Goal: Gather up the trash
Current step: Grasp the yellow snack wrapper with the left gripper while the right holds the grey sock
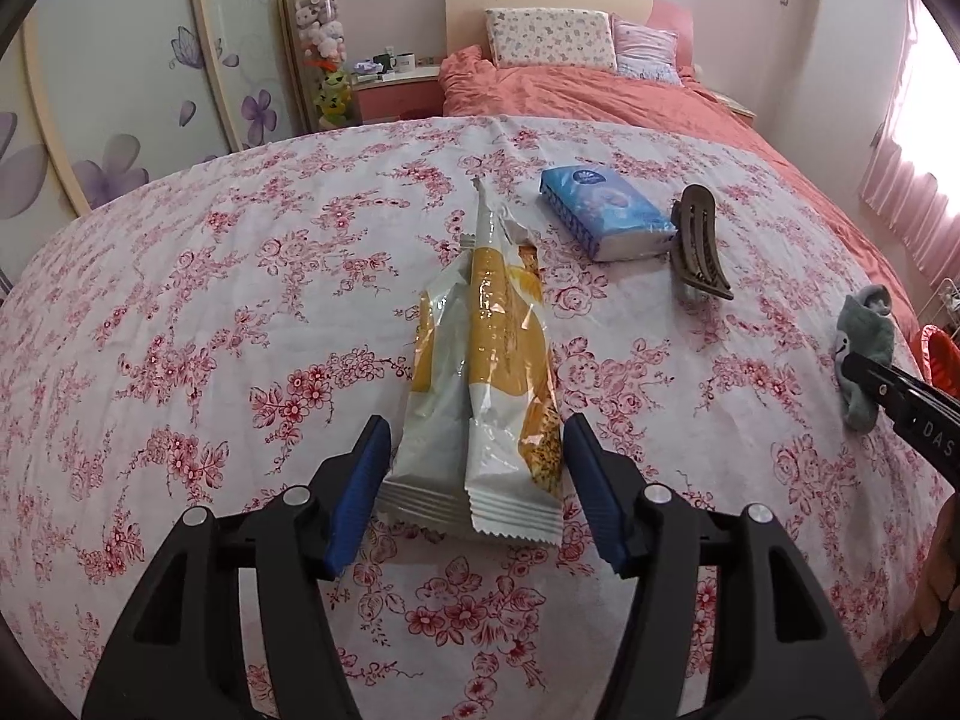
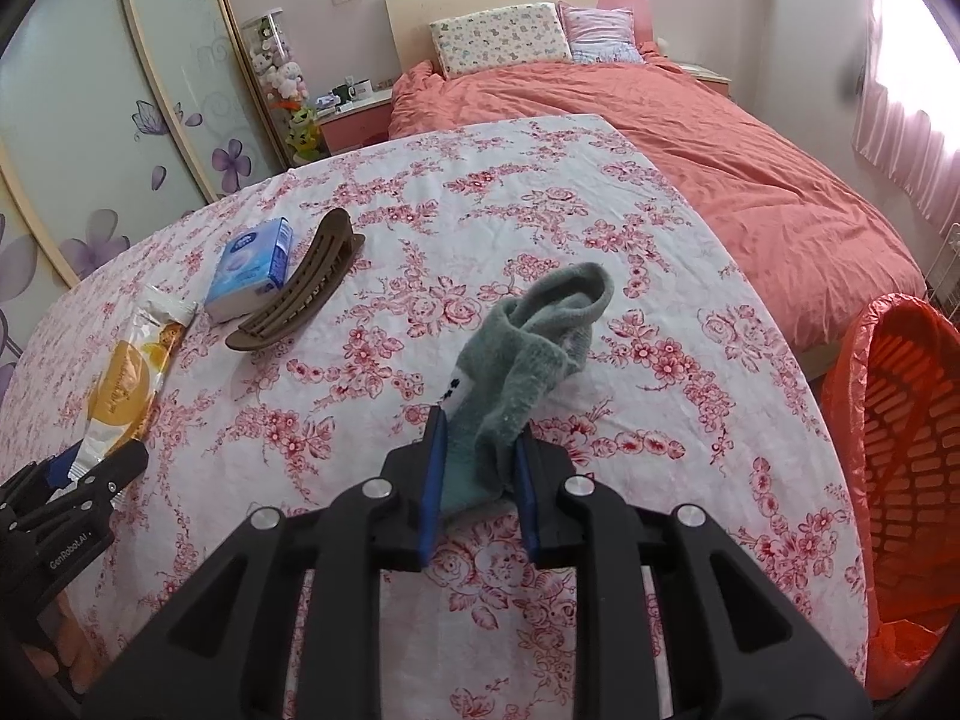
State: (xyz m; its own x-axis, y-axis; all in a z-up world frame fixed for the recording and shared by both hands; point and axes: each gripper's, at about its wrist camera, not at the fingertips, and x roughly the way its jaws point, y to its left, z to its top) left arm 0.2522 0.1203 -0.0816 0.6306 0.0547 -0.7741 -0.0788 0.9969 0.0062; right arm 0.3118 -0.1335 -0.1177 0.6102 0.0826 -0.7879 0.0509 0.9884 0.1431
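An empty yellow and white snack wrapper [image 1: 486, 372] lies on the floral tablecloth. My left gripper [image 1: 474, 468] is open, its blue pads on either side of the wrapper's near end, apart from it. The wrapper also shows in the right wrist view [image 2: 123, 384] with the left gripper [image 2: 90, 468] at its end. My right gripper [image 2: 477, 456] is shut on a grey-green sock [image 2: 528, 354], which rises from the jaws and droops onto the cloth. The sock shows at the right edge of the left wrist view [image 1: 864, 348].
A blue tissue pack [image 1: 606, 210] and a brown hair clip [image 1: 699, 246] lie beyond the wrapper. An orange basket lined with an orange bag [image 2: 906, 468] stands off the table's right side. A bed with a coral quilt [image 2: 720, 138] lies behind the table.
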